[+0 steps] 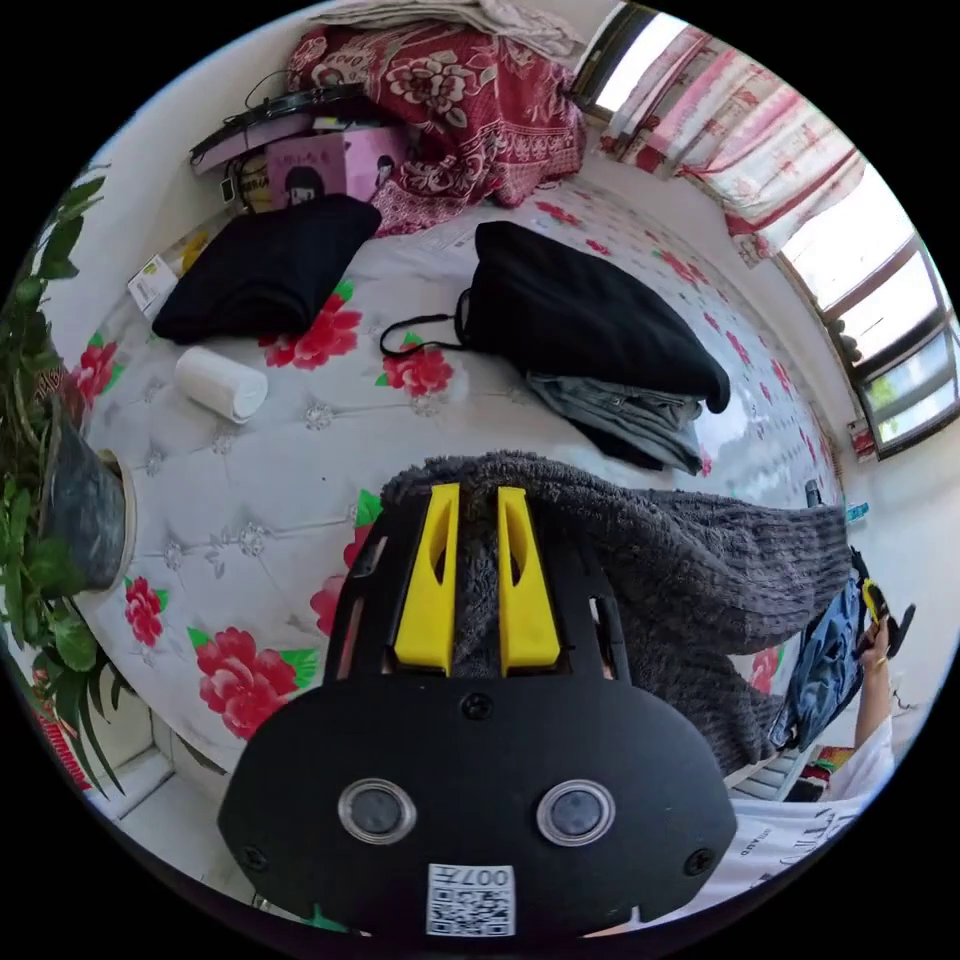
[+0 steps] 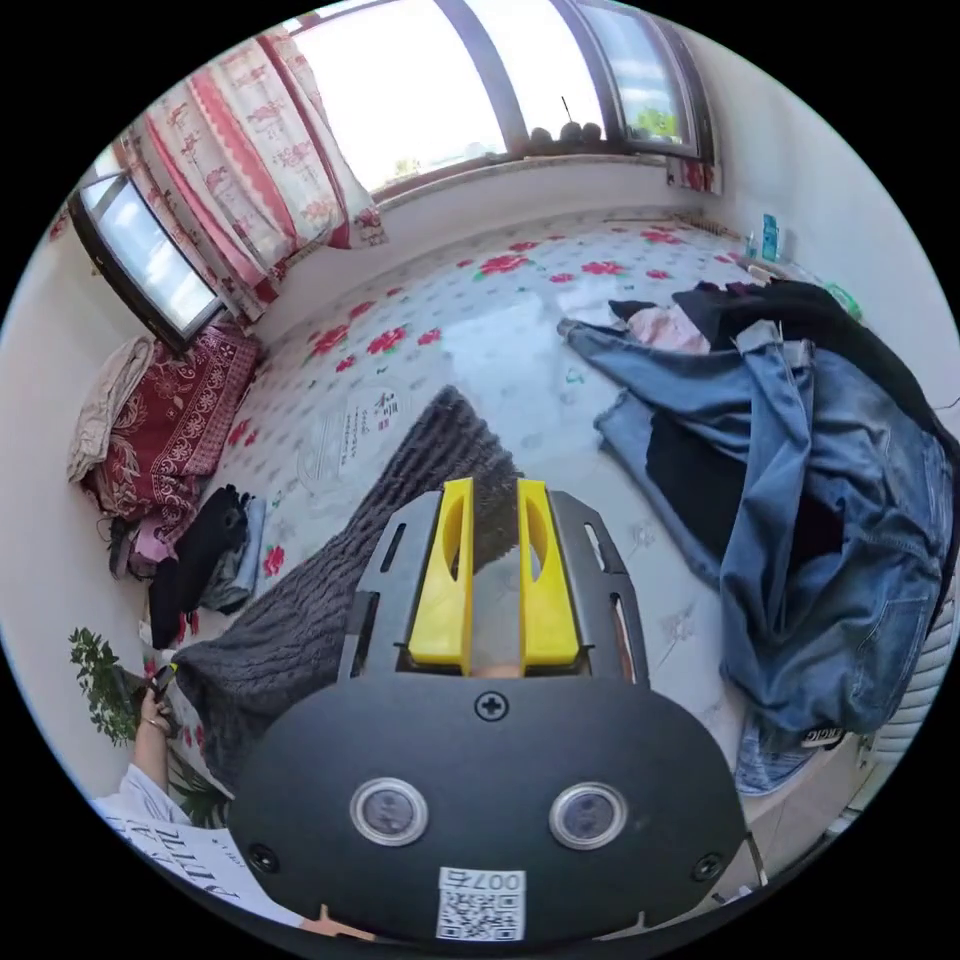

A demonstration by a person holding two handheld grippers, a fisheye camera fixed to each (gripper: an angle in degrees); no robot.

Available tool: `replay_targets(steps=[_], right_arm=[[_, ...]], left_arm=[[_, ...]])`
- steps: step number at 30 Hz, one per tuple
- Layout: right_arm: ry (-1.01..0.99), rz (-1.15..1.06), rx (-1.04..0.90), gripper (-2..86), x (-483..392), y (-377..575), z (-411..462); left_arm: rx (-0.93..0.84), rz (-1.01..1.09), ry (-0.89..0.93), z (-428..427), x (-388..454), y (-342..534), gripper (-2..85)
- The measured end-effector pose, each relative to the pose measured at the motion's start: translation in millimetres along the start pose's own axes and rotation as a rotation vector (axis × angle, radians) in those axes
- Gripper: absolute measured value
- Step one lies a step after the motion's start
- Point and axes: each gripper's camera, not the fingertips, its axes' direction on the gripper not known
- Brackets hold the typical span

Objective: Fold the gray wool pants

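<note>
The gray wool pants (image 1: 690,590) lie stretched across the near part of the flowered bed (image 1: 250,480). The left hand-held gripper (image 1: 478,500) is clenched on one end of them, fabric bunched between its yellow jaws. The right hand-held gripper (image 2: 495,500) holds the other end, where gray cloth shows between its close-set jaws, just left of a pile of jeans (image 2: 830,540).

- Left gripper view rides just behind its own yellow tongs (image 1: 478,500), close above the flowered bed (image 1: 250,470), facing across it toward the red quilt (image 1: 460,90) and curtained window (image 1: 790,150).
- Right gripper view sits behind its tongs (image 2: 496,495), looking along the bed (image 2: 500,330) to the wide window (image 2: 480,80), denim pile (image 2: 820,520) alongside.
- Both views share the gray wool pants (image 1: 700,580) (image 2: 330,590): each camera looks from one end.
- The far tongs (image 1: 880,610) (image 2: 160,680) appear small at each view's edge.
</note>
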Motion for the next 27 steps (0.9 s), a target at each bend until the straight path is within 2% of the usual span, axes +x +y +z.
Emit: replay_targets(steps=[5, 8, 11, 12, 14, 20, 22, 27], right_arm=[[-0.117, 0.045, -0.089, 6.7, 48.9, 131.7, -10.6], [-0.074, 0.171, -0.131, 7.2, 90.9, 217.6, -37.1], [-0.025, 0.303, -0.156, 7.6, 129.4, 279.9, -64.2], [-0.004, 0.33, -0.159, 7.7, 140.4, 295.9, -72.4], [0.021, 0.352, -0.171, 8.1, 153.9, 311.0, -79.3], [-0.021, 0.382, -0.22, 8.3, 171.6, 316.0, -59.6], [-0.033, 0.373, -0.224, 7.8, 167.5, 307.7, -49.3], [-0.082, 0.36, -0.246, 2.8, 159.4, 278.1, -46.2]], left_arm=[[0.012, -0.032, -0.05, -30.5, -32.1, 81.7, 10.0], [-0.01, -0.117, -0.102, -50.8, -56.2, 150.7, 9.9], [0.0, -0.286, -0.025, -63.3, -83.0, 208.9, 9.4], [-0.012, -0.336, 0.05, -61.0, -91.2, 223.0, 9.9], [-0.042, -0.371, 0.099, -53.7, -96.6, 233.9, 10.9], [-0.116, -0.257, 0.011, -15.8, -63.1, 215.8, 10.3], [-0.13, -0.233, -0.067, -4.5, -49.9, 206.0, 5.4], [-0.161, -0.113, -0.091, -22.3, -26.8, 193.3, -0.2]])
